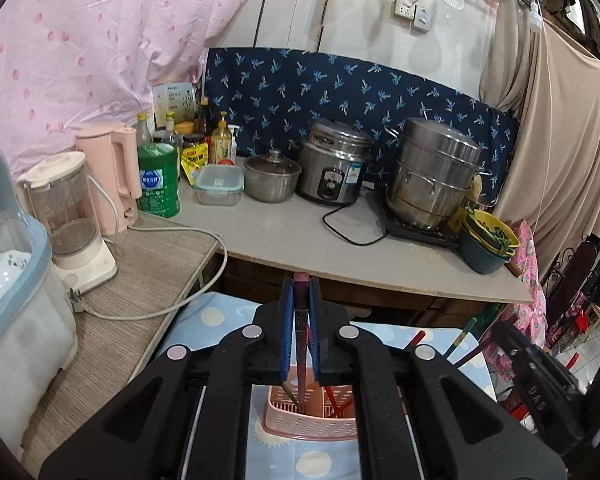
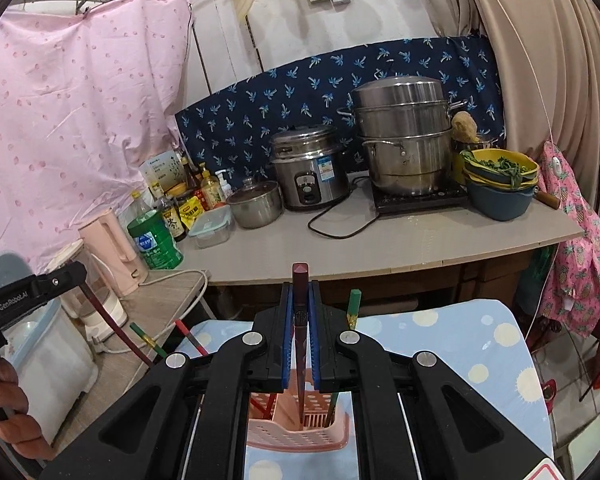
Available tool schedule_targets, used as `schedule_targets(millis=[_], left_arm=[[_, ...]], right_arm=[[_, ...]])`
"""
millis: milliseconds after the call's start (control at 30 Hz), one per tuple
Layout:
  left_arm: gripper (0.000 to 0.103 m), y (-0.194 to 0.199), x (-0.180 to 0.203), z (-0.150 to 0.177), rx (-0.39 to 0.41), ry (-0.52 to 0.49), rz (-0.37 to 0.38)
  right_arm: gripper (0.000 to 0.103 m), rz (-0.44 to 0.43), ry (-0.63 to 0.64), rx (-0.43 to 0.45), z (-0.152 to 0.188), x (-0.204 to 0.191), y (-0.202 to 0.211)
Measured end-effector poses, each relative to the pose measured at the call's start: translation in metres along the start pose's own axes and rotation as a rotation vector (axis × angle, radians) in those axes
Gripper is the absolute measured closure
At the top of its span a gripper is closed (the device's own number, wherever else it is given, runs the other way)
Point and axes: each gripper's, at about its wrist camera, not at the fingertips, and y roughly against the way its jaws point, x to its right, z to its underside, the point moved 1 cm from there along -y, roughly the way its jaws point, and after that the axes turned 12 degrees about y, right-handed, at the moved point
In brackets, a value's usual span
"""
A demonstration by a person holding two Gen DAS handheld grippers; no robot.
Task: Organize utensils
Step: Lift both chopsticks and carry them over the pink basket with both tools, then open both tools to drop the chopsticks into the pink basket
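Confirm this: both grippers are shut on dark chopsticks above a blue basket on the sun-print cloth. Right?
Not quite. The basket is pink, as both wrist views show. Otherwise correct: the left gripper and right gripper each clamp a dark chopstick above it.

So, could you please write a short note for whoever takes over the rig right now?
Left gripper: shut on a dark red chopstick, held upright, its lower end down in the pink utensil basket.
Right gripper: shut on another dark chopstick, also upright with its tip in the basket.
Done: several red and green chopsticks already stand in the basket, which sits on the blue patterned cloth.
Left: release both chopsticks into the basket, then check for any remaining utensils; none are visible outside it.
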Motion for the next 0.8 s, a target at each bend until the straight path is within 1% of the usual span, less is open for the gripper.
schedule_targets(millis=[133,267,333,367,400,467,500,533,600,667,800], left_arm=[[0.096,-0.014,-0.010,0.009,-0.039,0.017,0.005],[0.096,-0.022,-0.016,0.018,-0.064,0.014,0.005],[0.095,-0.023,-0.019,0.021,-0.071,0.012,0.002],[0.089,-0.023,-0.019,0.020,-0.069,0.010,-0.003],[0.086,-0.022,-0.020,0.020,-0.070,0.011,-0.004],[0.073,-0.020,-0.024,0.020,-0.069,0.019,-0.006],[0.071,-0.018,-0.025,0.020,-0.065,0.021,-0.010],[0.066,-0.016,-0.027,0.020,-0.063,0.022,-0.014],[0.061,-0.012,-0.030,0.021,-0.062,0.026,-0.017],[0.052,-0.006,-0.034,0.024,-0.060,0.033,-0.022],[0.048,0.008,-0.042,0.031,-0.062,0.037,-0.023]], right_arm=[[0.096,-0.005,0.010,-0.047,0.014,-0.005,-0.019],[0.096,-0.026,0.019,-0.088,0.023,-0.009,-0.032],[0.093,-0.025,0.025,-0.091,0.025,-0.013,-0.033],[0.090,-0.024,0.026,-0.086,0.025,-0.014,-0.033],[0.089,-0.024,0.026,-0.084,0.024,-0.015,-0.031],[0.087,-0.022,0.024,-0.072,0.022,-0.016,-0.027],[0.086,-0.022,0.025,-0.067,0.022,-0.017,-0.024],[0.085,-0.020,0.026,-0.061,0.021,-0.018,-0.021],[0.083,-0.022,0.026,-0.051,0.021,-0.019,-0.013],[0.082,-0.025,0.025,-0.044,0.020,-0.018,-0.005],[0.081,-0.037,0.020,-0.032,0.024,-0.018,0.016]])
